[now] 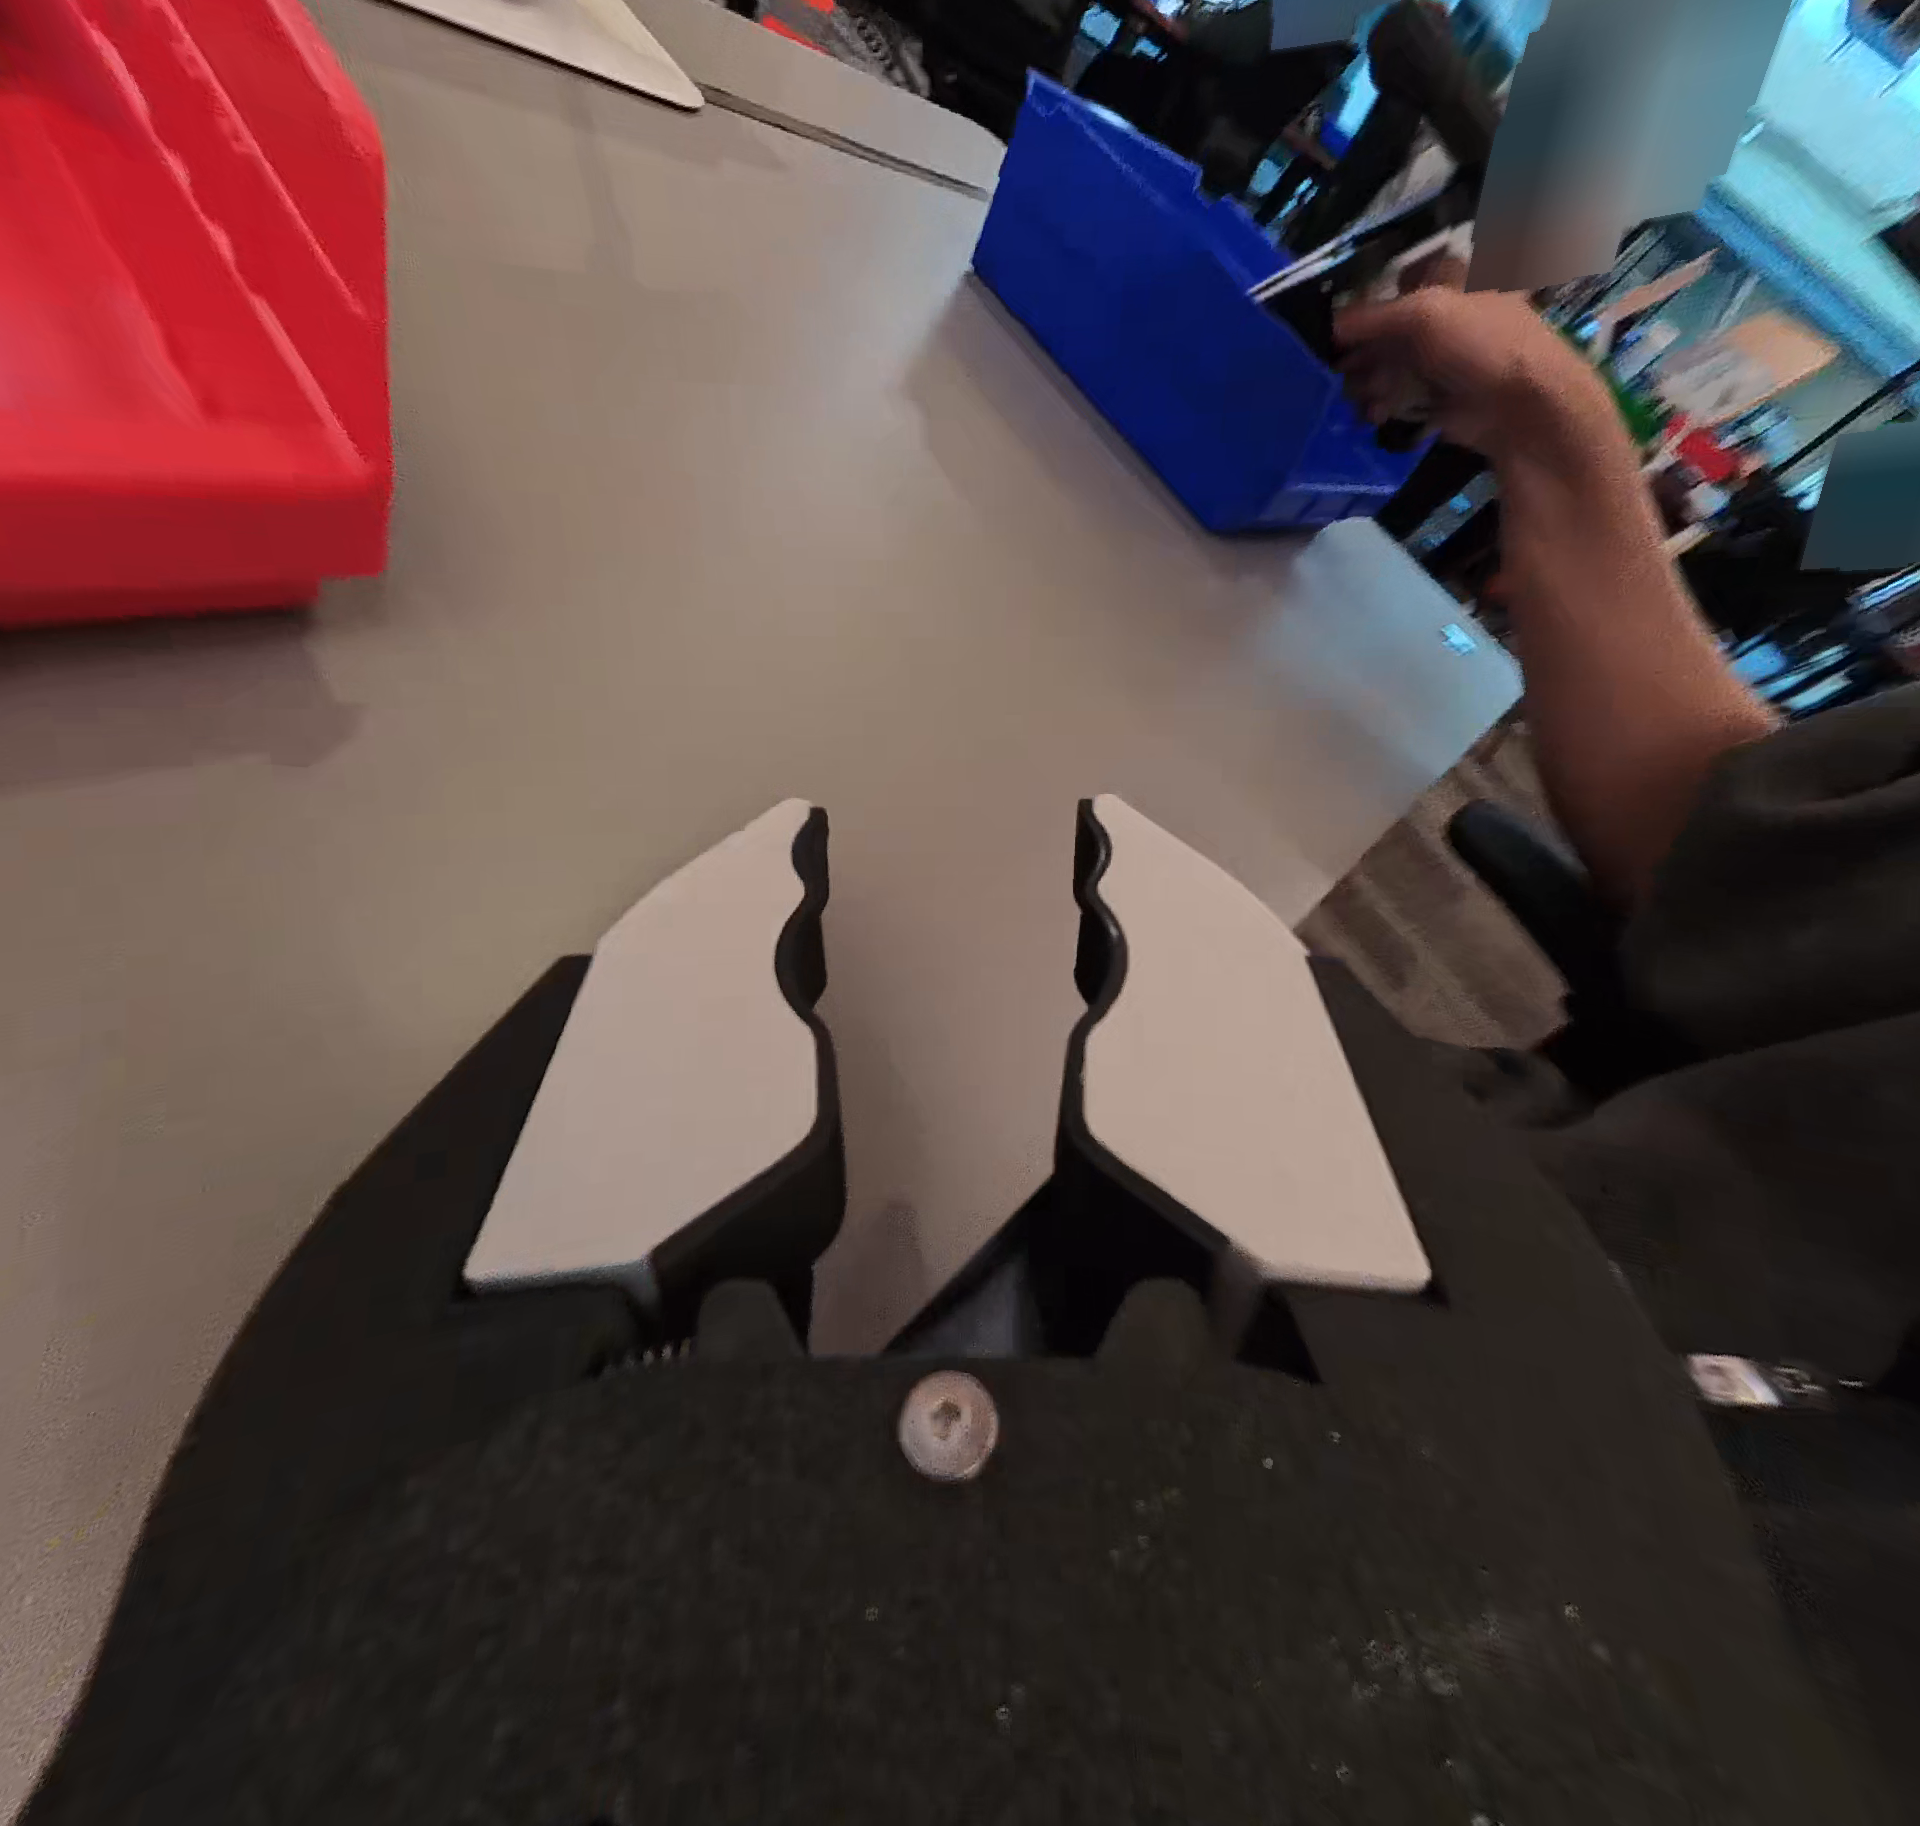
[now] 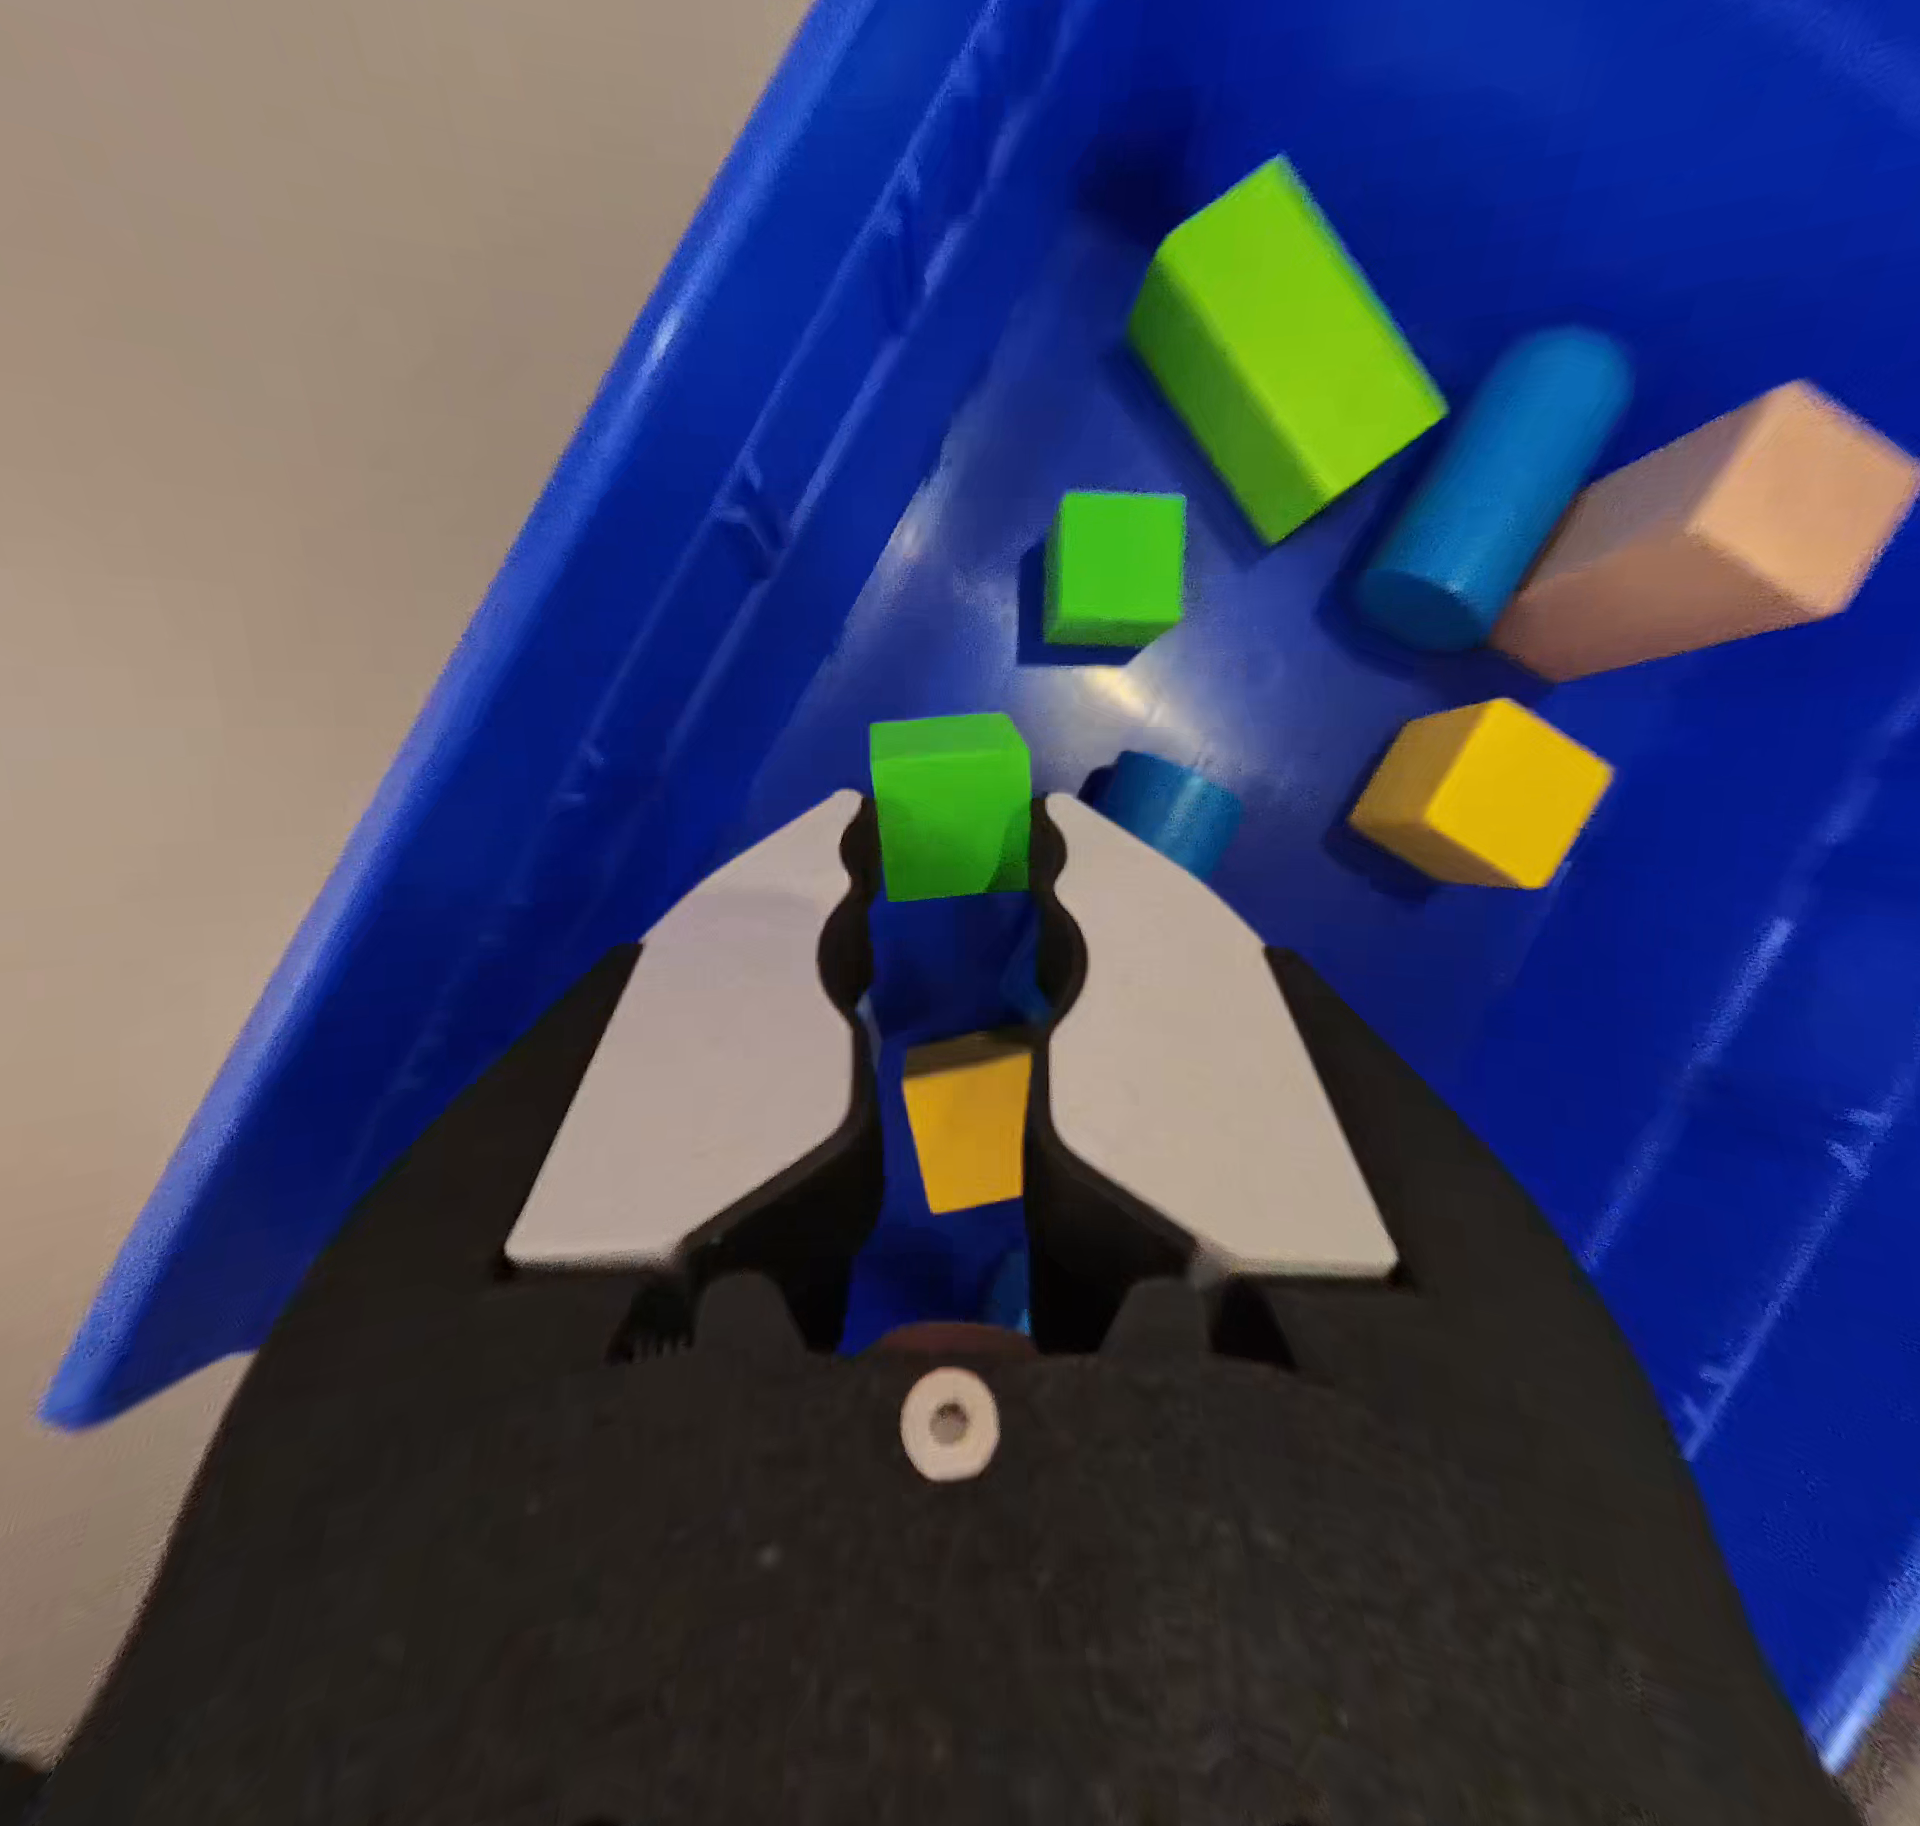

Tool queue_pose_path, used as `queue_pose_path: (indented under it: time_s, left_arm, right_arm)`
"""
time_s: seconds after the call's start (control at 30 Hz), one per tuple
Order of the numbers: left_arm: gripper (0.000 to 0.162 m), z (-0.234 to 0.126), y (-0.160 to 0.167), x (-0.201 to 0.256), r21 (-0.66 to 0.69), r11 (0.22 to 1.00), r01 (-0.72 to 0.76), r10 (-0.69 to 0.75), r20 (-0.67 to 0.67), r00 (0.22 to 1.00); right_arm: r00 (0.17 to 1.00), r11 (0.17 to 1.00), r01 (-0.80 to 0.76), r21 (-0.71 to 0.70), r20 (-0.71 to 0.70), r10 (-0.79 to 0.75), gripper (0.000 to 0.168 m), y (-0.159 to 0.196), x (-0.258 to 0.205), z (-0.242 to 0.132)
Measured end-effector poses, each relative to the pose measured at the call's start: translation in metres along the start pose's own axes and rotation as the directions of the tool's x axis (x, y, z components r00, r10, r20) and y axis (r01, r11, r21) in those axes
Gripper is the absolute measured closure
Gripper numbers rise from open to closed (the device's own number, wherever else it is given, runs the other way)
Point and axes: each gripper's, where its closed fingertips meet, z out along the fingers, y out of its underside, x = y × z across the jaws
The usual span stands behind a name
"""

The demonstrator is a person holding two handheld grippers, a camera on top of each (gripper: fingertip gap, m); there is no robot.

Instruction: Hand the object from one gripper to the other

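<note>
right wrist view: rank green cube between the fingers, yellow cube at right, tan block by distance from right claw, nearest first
1. Green cube, between the right claw tips.
2. Yellow cube, right, on the blue bin floor.
3. Tan block, far right.

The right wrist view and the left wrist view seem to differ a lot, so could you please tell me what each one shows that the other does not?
Only the right wrist view shows the right gripper shut on a green cube, with other blocks such as a yellow cube below. Only the left wrist view shows the empty, open left gripper, a red bin and the hand holding the other gripper. Both show the blue bin on the grey table.
</note>
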Motion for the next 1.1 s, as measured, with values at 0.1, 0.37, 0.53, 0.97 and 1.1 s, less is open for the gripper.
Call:
queue_pose_path:
  time_s: [0.1,0.37,0.53,0.97,1.1]
  left_arm:
    - [0.119,0.004,0.007,0.000,-0.025,0.999,-0.047,0.048,0.029,0.998]
    - [0.119,0.009,0.013,0.005,-0.057,0.998,0.010,-0.012,-0.026,1.000]
    - [0.118,0.005,0.012,0.003,-0.046,0.999,0.024,-0.025,-0.025,0.999]
    - [0.115,-0.026,-0.018,-0.033,-0.089,0.994,-0.061,0.069,0.089,0.994]
    - [0.112,-0.047,-0.074,-0.059,-0.162,0.980,-0.120,0.151,0.195,0.969]
  right_arm:
    - [0.996,0.982,0.064,-0.180,-0.051,-0.075,0.141,0.017,0.001,0.013]
    - [0.996,0.956,0.076,-0.284,-0.031,-0.088,0.141,0.023,-0.002,0.027]
    - [0.996,0.975,0.070,-0.209,-0.045,-0.081,0.122,0.013,0.002,0.019]
    - [0.974,0.707,-0.087,0.702,0.208,-0.086,0.118,-0.018,-0.148,-0.137]
    - [0.976,0.750,0.114,0.652,0.066,-0.206,0.112,0.045,-0.191,-0.107]
